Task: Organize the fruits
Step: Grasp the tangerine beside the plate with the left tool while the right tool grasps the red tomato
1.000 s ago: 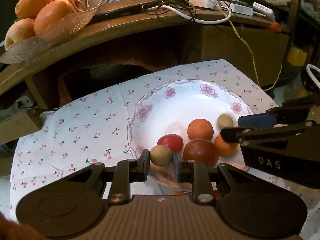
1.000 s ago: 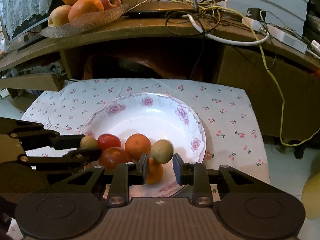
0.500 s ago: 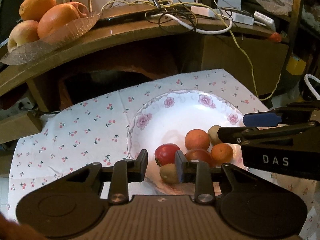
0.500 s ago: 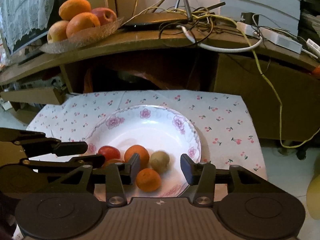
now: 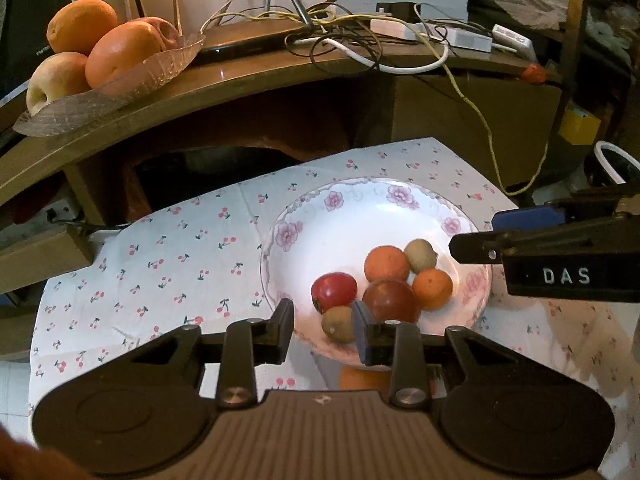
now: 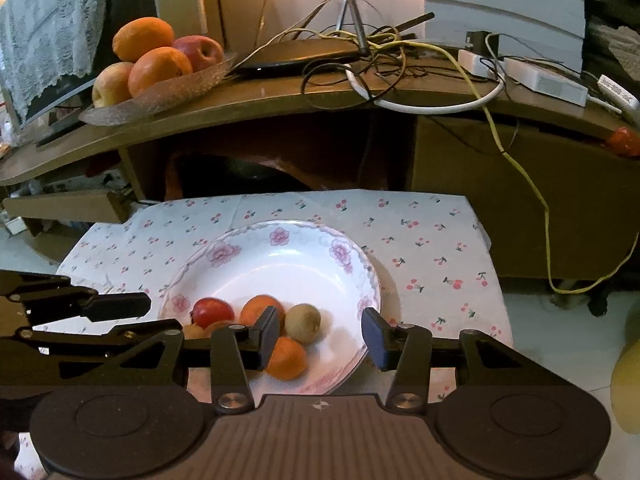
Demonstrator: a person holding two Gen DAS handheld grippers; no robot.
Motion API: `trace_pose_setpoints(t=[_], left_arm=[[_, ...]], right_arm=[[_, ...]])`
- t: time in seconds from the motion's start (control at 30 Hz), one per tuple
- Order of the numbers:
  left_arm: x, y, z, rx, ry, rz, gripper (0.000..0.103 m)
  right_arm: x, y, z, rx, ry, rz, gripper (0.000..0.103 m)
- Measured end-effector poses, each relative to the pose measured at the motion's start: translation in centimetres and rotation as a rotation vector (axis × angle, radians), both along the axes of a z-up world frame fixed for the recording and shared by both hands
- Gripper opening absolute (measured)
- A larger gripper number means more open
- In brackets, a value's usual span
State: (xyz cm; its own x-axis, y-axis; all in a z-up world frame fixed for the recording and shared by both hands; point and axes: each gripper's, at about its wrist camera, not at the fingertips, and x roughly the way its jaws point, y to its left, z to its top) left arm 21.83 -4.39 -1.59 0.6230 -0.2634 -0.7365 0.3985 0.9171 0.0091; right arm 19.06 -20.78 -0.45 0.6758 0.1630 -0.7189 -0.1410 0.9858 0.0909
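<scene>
Cluttered wooden shelf at the back, tangle of cables across it, glass dish of big oranges and apples up at its left end. Down front, cherry-print cloth with a flowered plate on it.

On the plate's near side, a tight huddle of small fruit: red tomato, dark red fruit, two small oranges, far kiwi behind them, near kiwi right at the rim. Something orange tucked under the plate's near edge, too hidden to name.

Left gripper above the near kiwi, jaws opening, kiwi showing in the gap but lying on the plate, not pinched. Right gripper spread wide and empty, far kiwi and an orange below it on the plate.

Handling, as a best guess: everything here light and round, so ready to roll on glazed china at the slightest nudge. Kiwis fuzzy, decent purchase, firm enough for a modest squeeze. Tomato smooth, slick and soft, easy to bruise or split. Oranges springy, peel forgiving.

Best hold: across the widest part of the fruit, jaws level on either side, gentle closing. Edge pieces first, away from the neighbours touching in the middle of the huddle. Plate itself breakable, no knocking that rim.
</scene>
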Motion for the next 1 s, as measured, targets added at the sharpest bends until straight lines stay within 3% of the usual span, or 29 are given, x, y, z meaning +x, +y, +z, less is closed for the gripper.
trace_pose_setpoints(t=[0.33, 0.83, 0.9, 0.97, 1.0], left_arm=[[-2.5, 1.4, -0.3, 0.023, 0.021, -0.065, 0.041], [-3.2, 2.9, -1.9, 0.026, 0.076, -0.106, 0.042], [-3.2, 3.0, -1.9, 0.021, 0.074, -0.109, 0.042], [-3.3, 3.0, -1.9, 0.010, 0.072, -0.116, 0.042], [-3.2, 3.0, -1.9, 0.005, 0.072, -0.118, 0.042]], right_arm=[[-4.7, 1.6, -0.8, 0.045, 0.069, 0.158, 0.047], [-2.7, 5.4, -4.3, -0.018, 0.126, 0.267, 0.048], [-2.4, 5.8, -4.6, -0.021, 0.134, 0.278, 0.045], [-2.4, 6.1, -4.7, -0.036, 0.134, 0.284, 0.032], [-2.4, 6.2, -4.7, -0.037, 0.137, 0.285, 0.031]])
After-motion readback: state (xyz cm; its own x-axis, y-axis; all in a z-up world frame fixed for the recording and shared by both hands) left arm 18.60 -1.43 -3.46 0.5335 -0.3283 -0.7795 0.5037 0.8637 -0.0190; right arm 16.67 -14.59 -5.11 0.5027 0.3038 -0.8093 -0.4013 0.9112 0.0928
